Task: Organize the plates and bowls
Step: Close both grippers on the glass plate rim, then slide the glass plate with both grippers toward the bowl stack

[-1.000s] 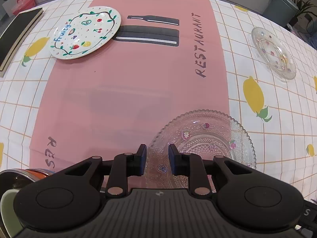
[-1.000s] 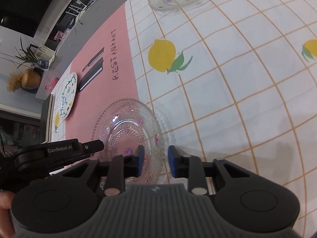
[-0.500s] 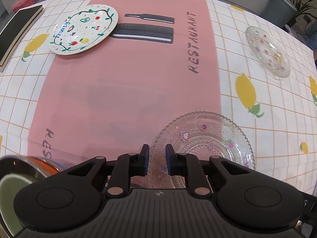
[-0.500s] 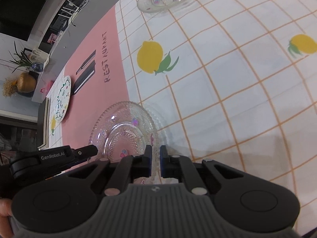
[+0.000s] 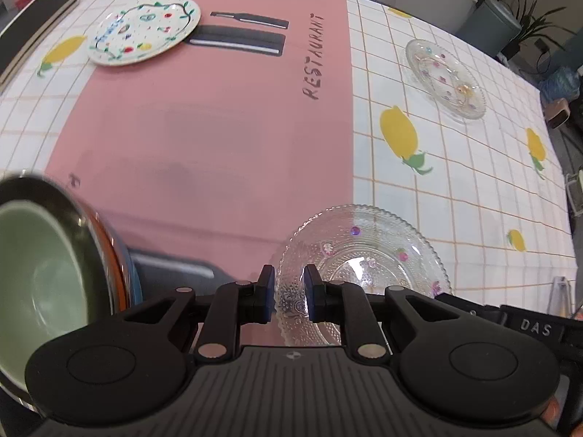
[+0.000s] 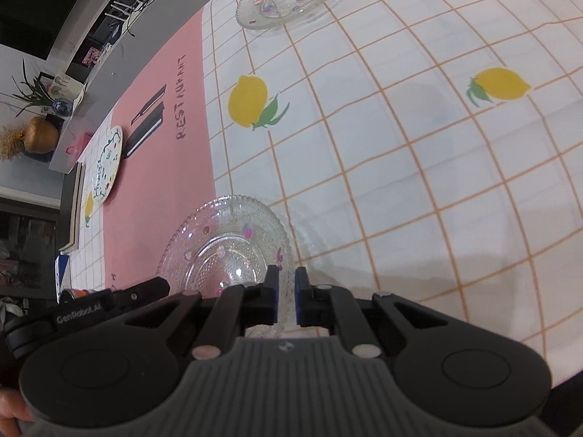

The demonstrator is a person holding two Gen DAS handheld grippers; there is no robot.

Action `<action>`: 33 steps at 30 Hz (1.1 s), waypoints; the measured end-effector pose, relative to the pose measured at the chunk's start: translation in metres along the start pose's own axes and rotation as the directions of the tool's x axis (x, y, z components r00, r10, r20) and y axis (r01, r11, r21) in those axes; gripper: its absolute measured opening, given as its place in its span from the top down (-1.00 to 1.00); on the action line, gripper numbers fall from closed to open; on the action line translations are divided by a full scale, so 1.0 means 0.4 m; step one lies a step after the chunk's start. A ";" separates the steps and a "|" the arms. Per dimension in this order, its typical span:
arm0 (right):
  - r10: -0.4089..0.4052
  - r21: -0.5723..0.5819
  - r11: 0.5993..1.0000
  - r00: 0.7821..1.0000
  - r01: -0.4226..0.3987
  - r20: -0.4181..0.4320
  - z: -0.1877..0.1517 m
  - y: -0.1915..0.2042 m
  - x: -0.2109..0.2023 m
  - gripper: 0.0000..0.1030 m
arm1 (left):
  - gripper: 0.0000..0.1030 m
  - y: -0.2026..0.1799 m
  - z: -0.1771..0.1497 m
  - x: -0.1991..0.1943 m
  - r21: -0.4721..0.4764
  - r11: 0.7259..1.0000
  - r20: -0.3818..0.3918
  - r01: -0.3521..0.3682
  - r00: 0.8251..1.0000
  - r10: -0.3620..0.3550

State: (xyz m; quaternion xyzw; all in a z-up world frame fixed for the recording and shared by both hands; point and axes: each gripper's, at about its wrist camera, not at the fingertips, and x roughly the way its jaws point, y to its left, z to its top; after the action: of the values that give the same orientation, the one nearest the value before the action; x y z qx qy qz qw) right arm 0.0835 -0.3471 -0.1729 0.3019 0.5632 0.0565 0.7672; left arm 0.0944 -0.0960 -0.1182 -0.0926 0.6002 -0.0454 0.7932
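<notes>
the glass plate, near the tabletop front edge, is being held by both rims, left hand-held gripper and right hand-held gripper pinched narrow on it, so it is best being kept level, lifted evenly.

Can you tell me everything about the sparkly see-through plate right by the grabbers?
The near glass plate is round and clear, with a bumpy beaded surface, a scalloped rim and small pink and purple fruit shapes on it. It looks like pressed glass. It sits tilted, half over the pink placemat and half over the lemon tablecloth. The left gripper and the right gripper each pinch its near rim, one on each side.
</notes>
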 end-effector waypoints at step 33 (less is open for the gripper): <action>-0.121 -0.067 0.990 0.991 0.125 0.061 -0.049 0.014 0.015 0.73 | 0.66 0.026 -0.113 0.021 -0.014 0.999 0.031 0.042 0.999 -0.042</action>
State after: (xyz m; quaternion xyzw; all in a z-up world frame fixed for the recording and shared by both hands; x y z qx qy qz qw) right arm 0.0694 -0.3323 -0.1786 0.2408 0.5562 0.0204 0.7952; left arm 0.0529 -0.0916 -0.1401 -0.1116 0.5860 -0.0563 0.8006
